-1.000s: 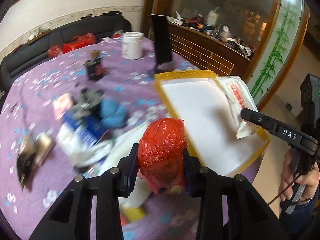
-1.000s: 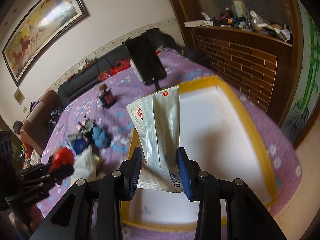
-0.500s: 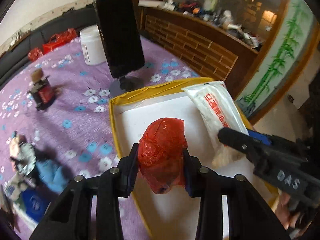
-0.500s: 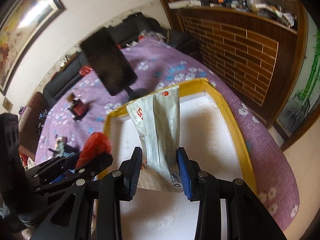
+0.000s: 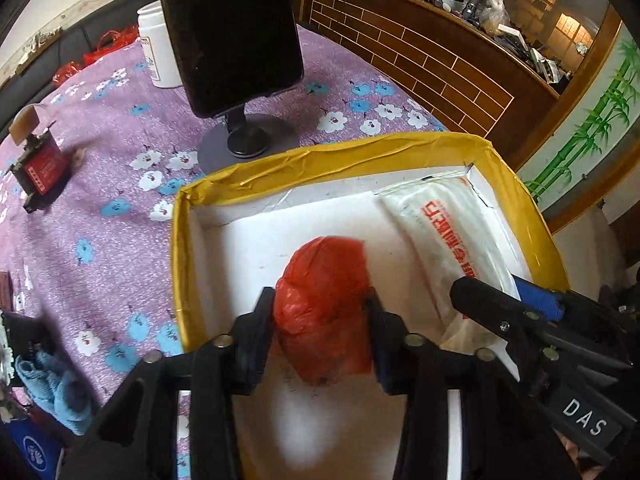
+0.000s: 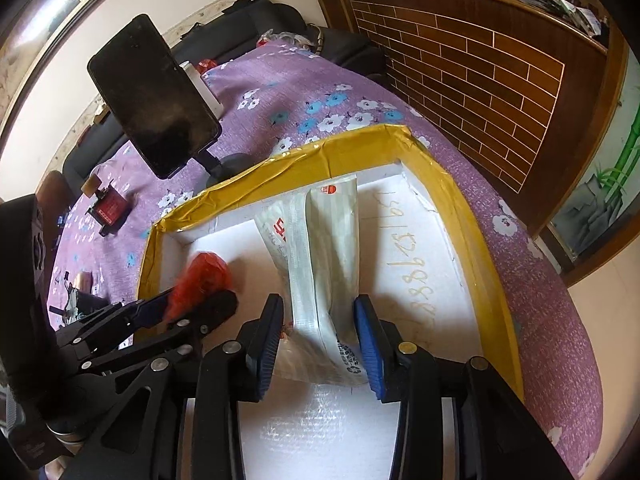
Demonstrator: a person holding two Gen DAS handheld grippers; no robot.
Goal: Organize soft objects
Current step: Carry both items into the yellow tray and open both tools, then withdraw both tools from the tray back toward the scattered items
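Two hand-held grippers over a white tray [image 5: 516, 196] with a yellow taped rim, which sits at the near right edge of a table [image 5: 120, 168] under a purple flowered cloth.

Left gripper [image 5: 322, 320] — its jaws are opening, with a crumpled red plastic bag [image 5: 324, 304] between them; the pads are at the bag's sides, and the bag sits low over the tray's floor, towards the tray's left wall. The same bag appears in the right wrist view [image 6: 204, 276], between the left gripper's fingers [image 6: 216, 304].

Right gripper [image 6: 318, 336] — its jaws are opening too, with a white sealed packet [image 6: 320, 256] printed in red between them. The blue pads flank the packet's near end; its far end reaches almost to the tray's far wall. In the left wrist view the packet [image 5: 448, 236] lies along the tray's right side, beside the red bag and apart from it.

Beyond the tray's far left corner stands a dark tablet [image 5: 228, 32] on a round stand. A white jar [image 5: 158, 48] stands behind it. A small red and black device [image 5: 38, 168] lies near the table's left edge, and a blue cloth [image 5: 56, 392] lies at the near left.
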